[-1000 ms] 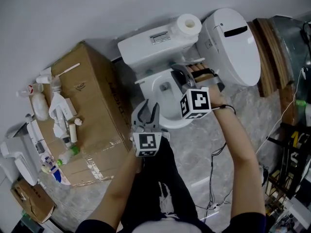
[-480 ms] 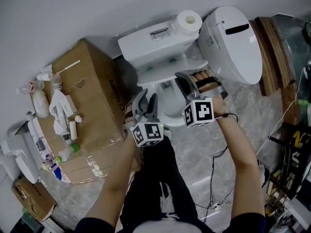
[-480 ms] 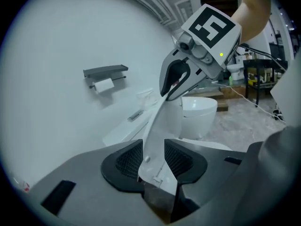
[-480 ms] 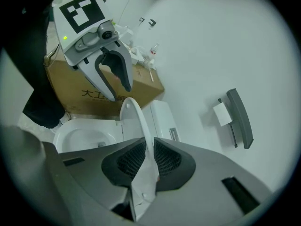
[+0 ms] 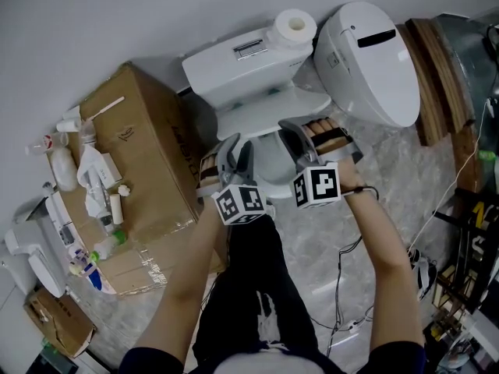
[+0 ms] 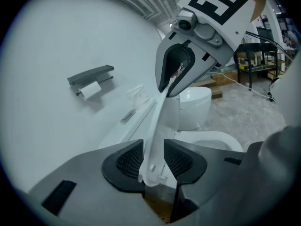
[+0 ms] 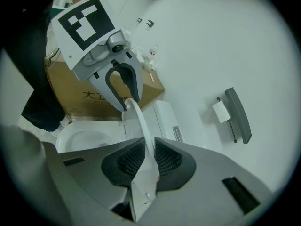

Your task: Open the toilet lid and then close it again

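Observation:
The white toilet lid stands tilted up over the bowl, in front of the tank. My right gripper is shut on the lid's right rim, and its pads press the thin edge in the right gripper view. My left gripper is at the left rim. Its jaws have just been opening, and the lid's edge runs between the pads with a gap on one side. Each gripper view shows the other gripper across the lid, the right gripper and the left gripper.
A toilet paper roll stands on the tank. A second white toilet unit lies to the right, with wooden boards behind it. A cardboard box with small bottles stands at the left. A paper holder hangs on the wall. Cables cross the floor.
My right gripper has drawn back from the tank with the lid's rim. My left gripper has rolled, shifted toward the lid's left rim and opened its jaws wider.

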{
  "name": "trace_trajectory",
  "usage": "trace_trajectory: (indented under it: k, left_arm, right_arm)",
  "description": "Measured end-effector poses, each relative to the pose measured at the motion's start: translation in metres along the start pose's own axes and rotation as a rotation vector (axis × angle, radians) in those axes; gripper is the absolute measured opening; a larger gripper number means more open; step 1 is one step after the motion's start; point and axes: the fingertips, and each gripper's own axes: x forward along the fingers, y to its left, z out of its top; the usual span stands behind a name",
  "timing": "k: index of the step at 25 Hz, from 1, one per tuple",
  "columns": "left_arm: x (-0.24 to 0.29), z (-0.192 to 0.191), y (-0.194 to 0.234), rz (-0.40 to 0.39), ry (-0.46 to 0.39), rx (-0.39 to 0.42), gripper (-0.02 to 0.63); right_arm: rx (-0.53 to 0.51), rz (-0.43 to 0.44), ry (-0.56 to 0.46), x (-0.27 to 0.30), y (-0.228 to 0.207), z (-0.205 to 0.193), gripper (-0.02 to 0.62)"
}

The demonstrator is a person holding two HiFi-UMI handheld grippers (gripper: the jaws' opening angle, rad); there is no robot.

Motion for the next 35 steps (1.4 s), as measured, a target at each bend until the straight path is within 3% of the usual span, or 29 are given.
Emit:
trace_trajectory:
  k: [4, 9, 13, 22, 24, 26, 28, 30, 33, 35]
  left_arm:
    - [0.003, -0.004, -0.001, 0.032, 0.050, 0.074, 0.064]
    - [0.002, -0.007, -0.007, 0.013, 0.074, 0.051, 0.060]
    - [0.000, -0.008, -0.011, -0.009, 0.078, 0.035, 0.058]
    - [0.001, -0.009, -0.012, -0.015, 0.064, 0.005, 0.061]
    - [0.001, -0.009, -0.010, -0.009, 0.058, -0.007, 0.061]
    - [0.000, -0.009, -0.011, -0.010, 0.059, -0.015, 0.063]
    - [-0.001, -0.010, -0.014, -0.013, 0.063, -0.016, 0.063]
    - [-0.002, -0.010, -0.017, -0.017, 0.067, -0.012, 0.063]
    - [-0.004, -0.012, -0.022, -0.019, 0.074, -0.011, 0.064]
    - [-0.006, -0.013, -0.027, -0.025, 0.077, -0.012, 0.064]
  right_arm:
    - [0.001, 0.003, 0.000, -0.005, 0.009, -0.001, 0.049]
    - [0.009, -0.006, 0.009, -0.007, 0.017, -0.002, 0.049]
    - [0.014, -0.072, 0.045, -0.010, 0.022, -0.003, 0.049]
    - [0.390, -0.196, 0.028, -0.033, 0.021, -0.010, 0.063]
    - [0.629, -0.199, 0.001, -0.039, 0.025, -0.020, 0.063]
    - [1.059, -0.141, -0.078, -0.043, 0.028, -0.032, 0.065]
    - [1.527, -0.056, -0.203, -0.045, 0.028, -0.042, 0.110]
    - [1.879, 0.007, -0.336, -0.046, 0.023, -0.048, 0.127]
    - [2.233, 0.062, -0.470, -0.040, 0.022, -0.057, 0.127]
    - [2.390, 0.083, -0.523, -0.035, 0.025, -0.060, 0.126]
